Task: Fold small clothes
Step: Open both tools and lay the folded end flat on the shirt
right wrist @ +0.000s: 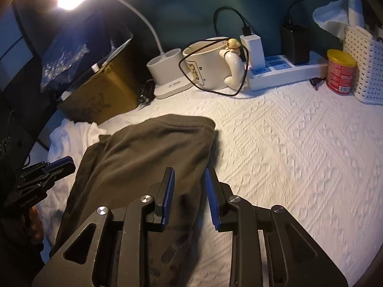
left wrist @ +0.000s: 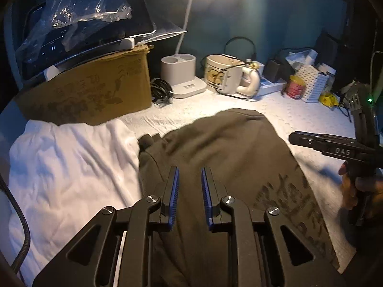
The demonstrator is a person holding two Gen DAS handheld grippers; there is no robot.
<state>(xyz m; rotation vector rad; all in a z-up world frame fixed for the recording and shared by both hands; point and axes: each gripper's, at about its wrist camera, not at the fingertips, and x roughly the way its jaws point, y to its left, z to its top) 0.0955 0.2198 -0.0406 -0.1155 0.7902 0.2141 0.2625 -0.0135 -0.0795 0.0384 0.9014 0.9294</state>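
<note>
A dark olive garment (left wrist: 215, 148) with dark printed lettering lies folded on the white textured table cover (right wrist: 287, 143). It partly overlaps a rumpled white garment (left wrist: 71, 162) to its left. My left gripper (left wrist: 190, 181) hovers over the dark garment's near part. Its blue pads stand a narrow gap apart, and I see nothing pinched between them. My right gripper (right wrist: 189, 181) hangs above the dark garment's (right wrist: 148, 148) right edge, jaws apart and empty. Each gripper also shows in the other's view: the right gripper (left wrist: 296, 138) at the right edge, the left gripper (right wrist: 64, 165) at the left edge.
A cardboard box (left wrist: 95, 88) with a plastic-wrapped device on top stands at the back left. Along the back wall are a lamp base (left wrist: 182, 76), a cream mug (right wrist: 210, 64) looped by a black cable, a power strip (right wrist: 287, 71), a red can (right wrist: 340, 74) and a white basket (right wrist: 366, 71).
</note>
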